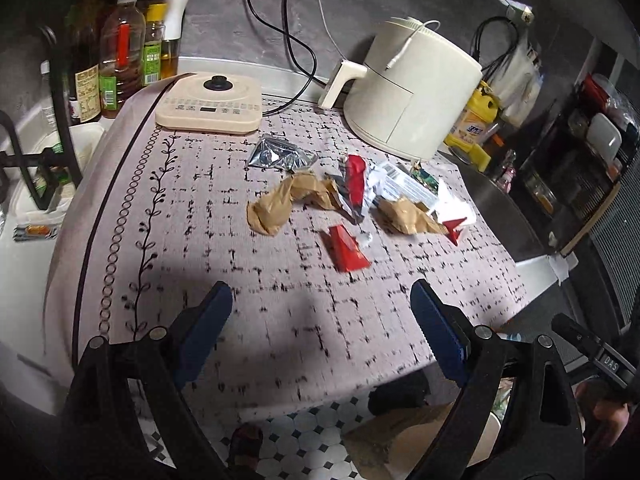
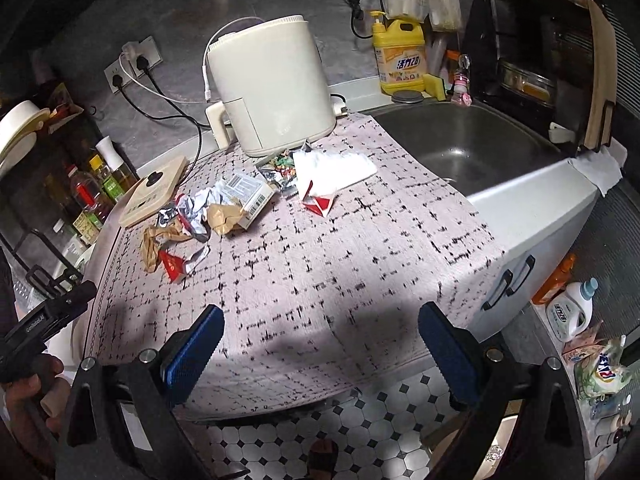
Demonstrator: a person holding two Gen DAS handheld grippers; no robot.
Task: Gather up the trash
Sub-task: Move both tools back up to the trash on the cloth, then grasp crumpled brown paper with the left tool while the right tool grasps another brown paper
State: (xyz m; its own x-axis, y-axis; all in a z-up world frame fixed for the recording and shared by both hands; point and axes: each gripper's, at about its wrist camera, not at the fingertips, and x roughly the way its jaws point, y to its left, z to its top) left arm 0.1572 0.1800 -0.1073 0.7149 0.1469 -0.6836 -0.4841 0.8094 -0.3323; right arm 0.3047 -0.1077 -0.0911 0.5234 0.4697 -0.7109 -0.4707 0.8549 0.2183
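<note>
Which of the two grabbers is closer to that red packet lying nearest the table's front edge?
Left. The left gripper faces the red packet just ahead; from the right gripper it lies farther, off left.

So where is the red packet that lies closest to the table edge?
In the left wrist view the red packet lies mid-table on the patterned cloth, just in front of the crumpled brown paper, ahead of the open left hand-held gripper.
</note>
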